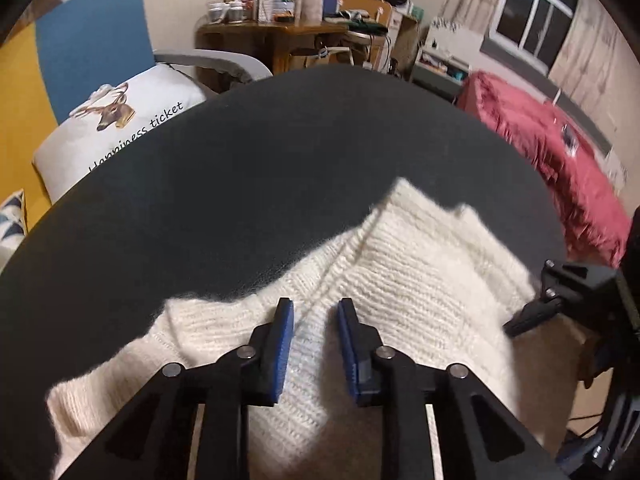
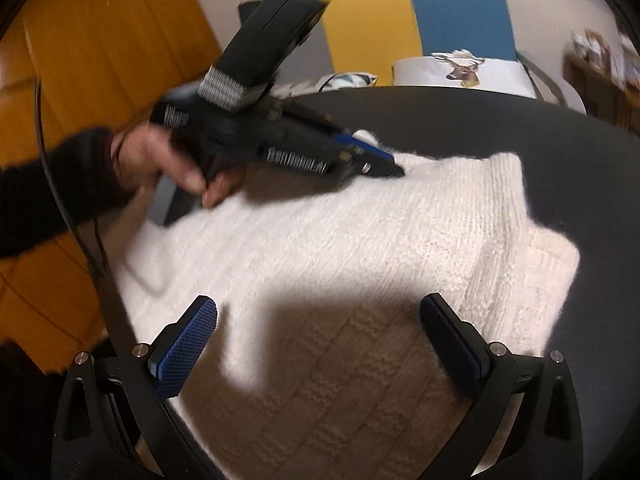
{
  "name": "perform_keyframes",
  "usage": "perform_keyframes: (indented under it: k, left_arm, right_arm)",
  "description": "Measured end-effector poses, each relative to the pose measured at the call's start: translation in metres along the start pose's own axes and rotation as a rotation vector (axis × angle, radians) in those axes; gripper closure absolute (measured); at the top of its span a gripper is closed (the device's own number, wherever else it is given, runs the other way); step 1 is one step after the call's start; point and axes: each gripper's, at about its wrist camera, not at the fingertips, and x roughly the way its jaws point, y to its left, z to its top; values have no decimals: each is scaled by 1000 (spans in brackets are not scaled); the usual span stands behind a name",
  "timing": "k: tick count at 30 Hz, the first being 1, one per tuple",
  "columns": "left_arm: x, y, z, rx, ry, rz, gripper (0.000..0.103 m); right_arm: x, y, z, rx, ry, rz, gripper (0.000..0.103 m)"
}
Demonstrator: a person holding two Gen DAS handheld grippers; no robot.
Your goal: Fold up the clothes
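A white knitted sweater (image 1: 400, 280) lies folded on a dark tabletop (image 1: 240, 200). My left gripper (image 1: 316, 314) is down on its far edge, jaws narrow, with a ridge of knit filling the gap between the blue pads (image 1: 282, 344). The right wrist view shows the same gripper (image 2: 380, 156) held by a person's hand (image 2: 160, 164), a tuft of white knit bunched at its tips. My right gripper (image 2: 320, 320) hovers open and wide over the near part of the sweater (image 2: 360, 240), nothing between its fingers. Part of its black frame (image 1: 580, 284) shows at the right edge of the left wrist view.
A white deer-print pillow (image 1: 120, 128) and a grey chair sit beyond the table's far left edge. A red blanket (image 1: 560, 152) lies to the right. A cluttered wooden desk (image 1: 280, 28) stands at the back. A black cable (image 2: 80, 220) hangs beside the hand.
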Motion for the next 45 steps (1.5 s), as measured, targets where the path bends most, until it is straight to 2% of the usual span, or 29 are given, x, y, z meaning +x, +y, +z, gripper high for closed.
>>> perform_keyframes:
  k: [5, 8, 11, 13, 15, 19, 21, 23, 25, 26, 29, 31, 33, 38, 42, 43, 45]
  left_arm:
    - [-45, 22, -13, -86, -125, -52, 78]
    - [-70, 24, -33, -64, -178, -64, 78]
    - [-75, 24, -56, -18, -168, -61, 78]
    - [-65, 23, -69, -4, -122, -33, 78]
    - [-55, 22, -79, -26, -103, -13, 78]
    - [-61, 23, -77, -35, -106, -22, 78]
    - [-71, 20, -76, -14, -134, -22, 77]
    - [-78, 22, -80, -19, -163, -19, 77]
    - [-73, 29, -84, -54, -127, 17, 77]
    - [-71, 33, -86, -78, -112, 28, 76]
    - [-63, 54, -88, -218, -96, -17, 72]
    - [-66, 60, -88, -266, -103, -41, 72]
    - [-75, 63, -89, -279, -129, -49, 72]
    - [-106, 85, -101, -278, -179, -7, 72]
    - [-114, 94, -107, -231, -171, -41, 72]
    - [-113, 95, -107, -210, -164, -49, 72]
    - [-97, 88, -104, -148, -100, 1, 70]
  right_arm:
    - [-11, 5, 21, -62, 3, 8, 0]
    - [-5, 2, 39, -82, 15, 30, 0]
    - [15, -11, 54, -53, 64, 91, 0]
    - [32, -28, 62, -5, 98, 114, 0]
    - [40, -43, 64, 31, 100, 89, 0]
    - [34, -52, 60, 111, 66, 76, 0]
    - [29, -43, 62, 78, 77, 16, 0]
    - [27, -32, 74, 13, 55, 0, 0]
    - [33, -28, 85, -22, 55, 12, 0]
    - [42, -31, 89, -21, 76, -8, 0]
    - [78, -54, 91, 52, 192, -104, 0]
    - [77, -65, 87, 94, 128, -74, 0]
    - [74, -66, 85, 102, 119, -71, 0]
    - [67, -42, 92, 43, 117, -142, 0]
    - [70, 2, 97, -61, 111, 2, 0]
    - [77, 12, 99, -89, 129, 8, 0]
    - [95, 28, 101, -143, 170, -17, 0]
